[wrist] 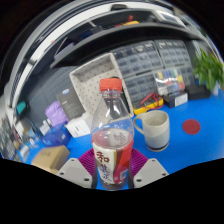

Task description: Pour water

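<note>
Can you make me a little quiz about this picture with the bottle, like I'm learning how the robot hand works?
1. True or false: the bottle has its red cap on.
2. What stands just beside the bottle on the blue table?
A) a white mug
B) a frying pan
C) a banana
3. Fill in the missing word: the bottle stands upright between the two fingers of the tongs, and the pads pressing on it are coloured ____.

Key:
1. True.
2. A, the white mug, just beyond the fingers.
3. Pink.
</note>
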### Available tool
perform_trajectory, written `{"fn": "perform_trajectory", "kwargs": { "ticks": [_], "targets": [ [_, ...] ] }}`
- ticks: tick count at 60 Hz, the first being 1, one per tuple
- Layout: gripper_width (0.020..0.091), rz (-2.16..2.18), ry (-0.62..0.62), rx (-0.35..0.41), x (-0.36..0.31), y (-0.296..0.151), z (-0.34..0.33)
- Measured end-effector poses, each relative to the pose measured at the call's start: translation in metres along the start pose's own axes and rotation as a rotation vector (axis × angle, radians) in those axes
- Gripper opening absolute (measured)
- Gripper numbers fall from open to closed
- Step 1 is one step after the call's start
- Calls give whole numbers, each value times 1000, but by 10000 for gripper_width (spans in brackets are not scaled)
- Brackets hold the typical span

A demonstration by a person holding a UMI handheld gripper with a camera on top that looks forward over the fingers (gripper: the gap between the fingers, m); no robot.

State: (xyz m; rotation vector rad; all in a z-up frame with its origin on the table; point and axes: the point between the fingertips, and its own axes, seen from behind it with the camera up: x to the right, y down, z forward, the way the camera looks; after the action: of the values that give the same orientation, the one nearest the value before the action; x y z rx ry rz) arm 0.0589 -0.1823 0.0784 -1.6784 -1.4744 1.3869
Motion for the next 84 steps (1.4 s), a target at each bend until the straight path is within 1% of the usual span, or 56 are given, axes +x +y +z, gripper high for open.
{"fn": "perform_trajectory", "kwargs": {
  "ticks": [10, 14, 24, 34, 43, 47, 51, 64, 70, 74, 75, 76, 77, 80, 84],
  "targets": [
    [416, 432, -66, -12, -33, -22, 17],
    [417, 618, -95, -1, -42, -36, 24],
    [417, 998, -186, 35, -47, -71, 41],
    [416, 1260, -262, 29, -49, -98, 51],
    [417, 1467, -295, 46, -42, -113, 57],
    [418, 1549, -291, 59, -35, -115, 61],
    [415, 1610, -283, 46, -32, -114, 61],
    [415, 1567, -301, 6, -37, -114, 60],
    [415, 1434, -280, -19, -39, -114, 52],
    [416, 1277, -277, -5, -36, -124, 44],
    [416, 1234, -275, 7, -34, -129, 41],
    [416, 1187, -272, 34, -30, -135, 41],
    [417, 1140, -264, 34, -27, -144, 37],
    [418, 997, -257, 71, -17, -163, 30],
    [418, 808, -215, 116, 2, -186, 25]
  ]
}}
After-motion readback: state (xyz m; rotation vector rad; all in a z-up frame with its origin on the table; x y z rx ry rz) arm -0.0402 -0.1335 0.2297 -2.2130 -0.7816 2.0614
